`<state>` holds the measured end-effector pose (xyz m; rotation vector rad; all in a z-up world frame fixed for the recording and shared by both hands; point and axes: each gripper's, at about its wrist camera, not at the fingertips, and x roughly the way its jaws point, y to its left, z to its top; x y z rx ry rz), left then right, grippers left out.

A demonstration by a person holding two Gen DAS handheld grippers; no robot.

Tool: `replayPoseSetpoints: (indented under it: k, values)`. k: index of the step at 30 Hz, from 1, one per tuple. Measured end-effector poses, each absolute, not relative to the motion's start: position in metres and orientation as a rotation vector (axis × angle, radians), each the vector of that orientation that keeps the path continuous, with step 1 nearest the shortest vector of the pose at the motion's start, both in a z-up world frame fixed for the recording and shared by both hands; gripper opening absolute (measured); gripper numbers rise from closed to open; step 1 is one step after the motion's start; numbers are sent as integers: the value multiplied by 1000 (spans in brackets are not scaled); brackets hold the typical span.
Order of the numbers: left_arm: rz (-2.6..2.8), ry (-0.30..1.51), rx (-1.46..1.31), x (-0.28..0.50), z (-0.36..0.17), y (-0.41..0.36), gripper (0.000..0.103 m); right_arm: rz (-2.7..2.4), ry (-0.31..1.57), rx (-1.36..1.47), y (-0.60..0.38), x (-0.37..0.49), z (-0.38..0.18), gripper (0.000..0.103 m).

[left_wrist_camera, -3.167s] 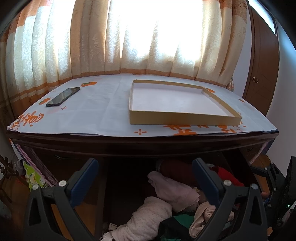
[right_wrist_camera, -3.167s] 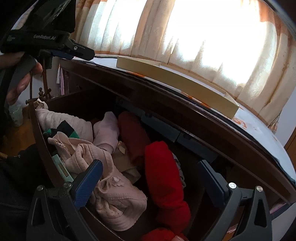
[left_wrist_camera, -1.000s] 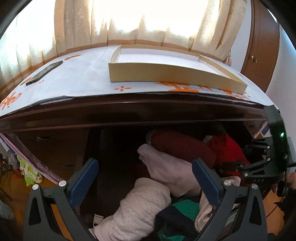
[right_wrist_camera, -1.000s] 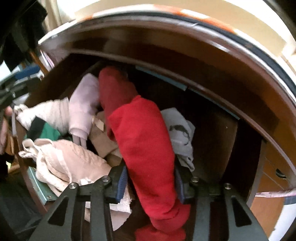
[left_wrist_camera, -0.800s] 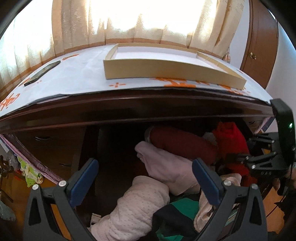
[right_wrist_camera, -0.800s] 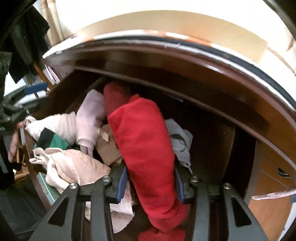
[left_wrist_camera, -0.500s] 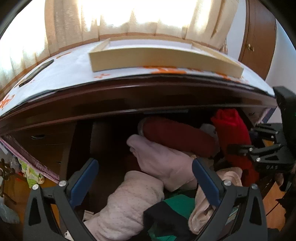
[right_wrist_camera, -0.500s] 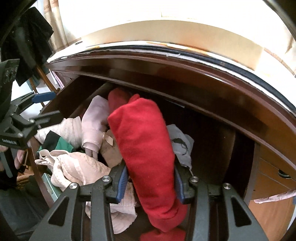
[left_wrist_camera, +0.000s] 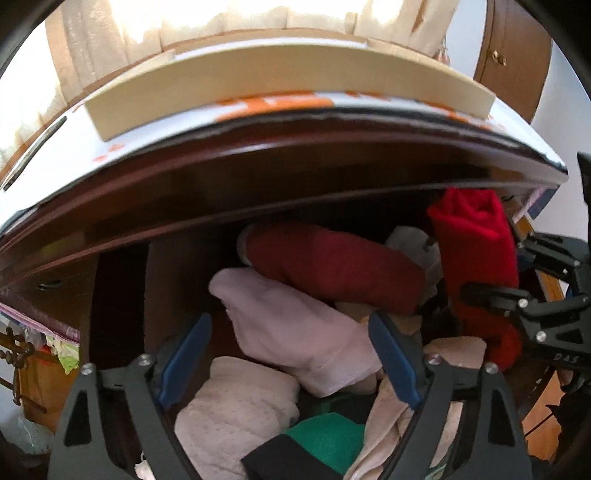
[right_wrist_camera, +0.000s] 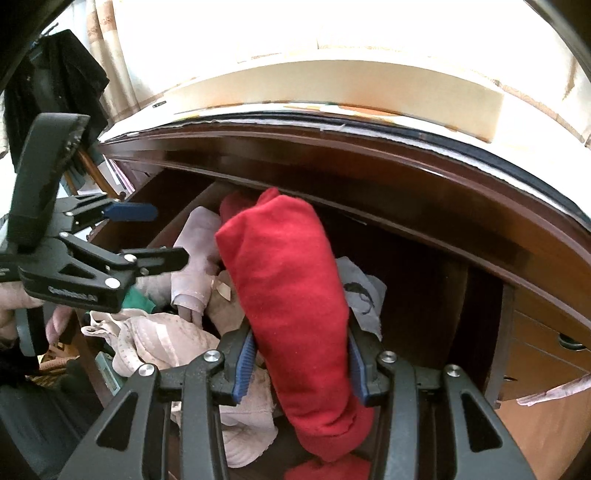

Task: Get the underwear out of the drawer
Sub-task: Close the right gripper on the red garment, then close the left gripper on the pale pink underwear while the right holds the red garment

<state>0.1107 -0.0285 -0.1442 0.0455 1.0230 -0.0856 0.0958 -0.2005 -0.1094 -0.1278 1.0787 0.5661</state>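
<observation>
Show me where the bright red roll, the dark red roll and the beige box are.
bright red roll [right_wrist_camera: 291,288], right wrist view, mid-body above the pads.
dark red roll [left_wrist_camera: 332,266], left wrist view, middle of its side.
beige box [left_wrist_camera: 258,85], left wrist view, front wall.

The open wooden drawer [left_wrist_camera: 122,295] holds rolled garments; the desk top [left_wrist_camera: 55,155] bears a shallow box [left_wrist_camera: 258,85].

A shallow cream tray [left_wrist_camera: 258,86] sits on the counter [left_wrist_camera: 155,136], which is covered by a white sheet with orange marks [left_wrist_camera: 280,103]. A dark phone [left_wrist_camera: 33,147] lies on the sheet well to the left of the tray. Pale curtains [left_wrist_camera: 110,33] hang behind, lit from the window. A brown wooden door [left_wrist_camera: 513,55] stands at the far right. In the right wrist view, dark clothes [right_wrist_camera: 59,85] hang at the upper left.
</observation>
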Motion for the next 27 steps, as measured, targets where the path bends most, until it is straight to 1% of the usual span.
replayPoseSetpoints:
  k: [15, 18, 20, 27]
  values:
    - [-128, 1165, 28, 144, -169, -33, 88, 586, 1059, -120, -203, 93, -107, 45]
    - [-122, 1170, 62, 145, -173, -38, 85, 588, 1061, -123, -202, 92, -108, 45]
    - [-126, 1186, 73, 148, -175, -39, 80, 588, 1064, -125, -200, 93, -109, 45]
    - [-134, 1224, 17, 157, -184, -30, 78, 601, 1085, -143, -195, 95, -112, 45]
